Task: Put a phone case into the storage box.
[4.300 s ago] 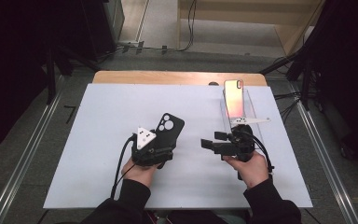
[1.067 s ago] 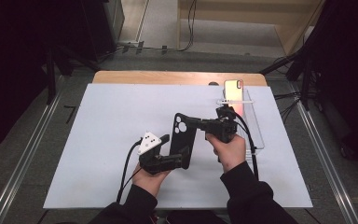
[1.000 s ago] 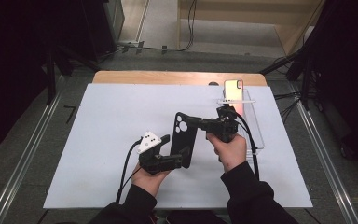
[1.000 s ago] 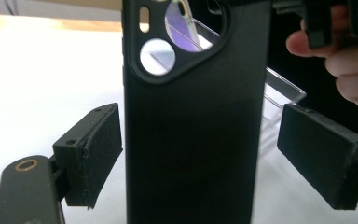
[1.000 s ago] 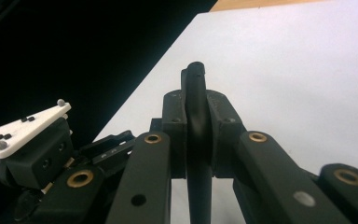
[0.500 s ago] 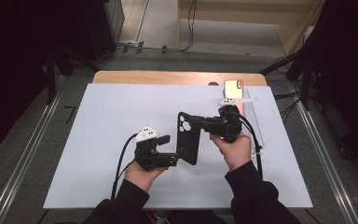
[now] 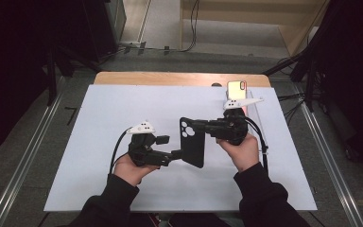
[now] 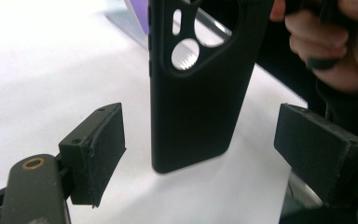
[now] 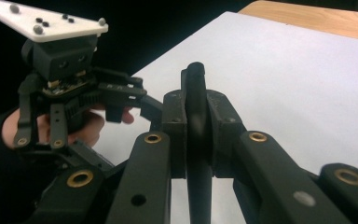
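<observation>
While the black phone case [image 7: 192,142] is held upright above the white table [image 7: 104,113], its upper edge is clamped by the right gripper [image 7: 199,127]. The left gripper [image 7: 176,155] is kept released, pads [image 8: 98,149] spread clear of the case's side edges. Bare tabletop is left all round.

A white sheet [image 7: 123,113] covers most of a wooden table [image 7: 170,78], whose bare edge shows along the far side. At the far right of the sheet, a phone [image 7: 237,89] lies with its lit screen up. Beyond the table, cables [image 7: 189,28] cross a grey floor [image 7: 165,21].
</observation>
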Demonstrator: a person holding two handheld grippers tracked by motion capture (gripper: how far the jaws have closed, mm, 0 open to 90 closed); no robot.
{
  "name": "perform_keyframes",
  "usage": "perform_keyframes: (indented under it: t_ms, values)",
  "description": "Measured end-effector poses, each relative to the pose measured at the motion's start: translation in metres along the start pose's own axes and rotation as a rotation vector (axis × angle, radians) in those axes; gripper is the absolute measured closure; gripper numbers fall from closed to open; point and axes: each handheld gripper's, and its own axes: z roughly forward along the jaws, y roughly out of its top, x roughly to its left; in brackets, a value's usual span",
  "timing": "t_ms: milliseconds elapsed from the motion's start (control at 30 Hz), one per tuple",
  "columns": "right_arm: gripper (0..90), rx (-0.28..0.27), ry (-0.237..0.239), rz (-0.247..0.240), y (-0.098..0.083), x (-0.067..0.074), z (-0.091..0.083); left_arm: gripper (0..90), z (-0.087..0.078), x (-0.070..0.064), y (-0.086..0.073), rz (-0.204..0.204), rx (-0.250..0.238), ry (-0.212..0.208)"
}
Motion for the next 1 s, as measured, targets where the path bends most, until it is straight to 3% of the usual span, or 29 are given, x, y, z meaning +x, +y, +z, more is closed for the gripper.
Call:
perform_keyframes:
  t_ms: [167, 533, 1000]
  values:
    - [77.5, 0.013, 0.023, -0.037, 0.001, -0.002, -0.003, 16.7, -0.003, 0.006, 0.005, 0.036, 0.019, -0.062]
    - [77.5, 0.040, 0.103, -0.077, 0.000, -0.003, -0.002, 16.7, -0.008, 0.014, 0.016, 0.134, 0.048, -0.110]
    - [77.4, 0.086, 0.200, -0.132, -0.003, 0.001, 0.008, 27.3, -0.012, 0.019, 0.029, 0.166, 0.072, -0.200]
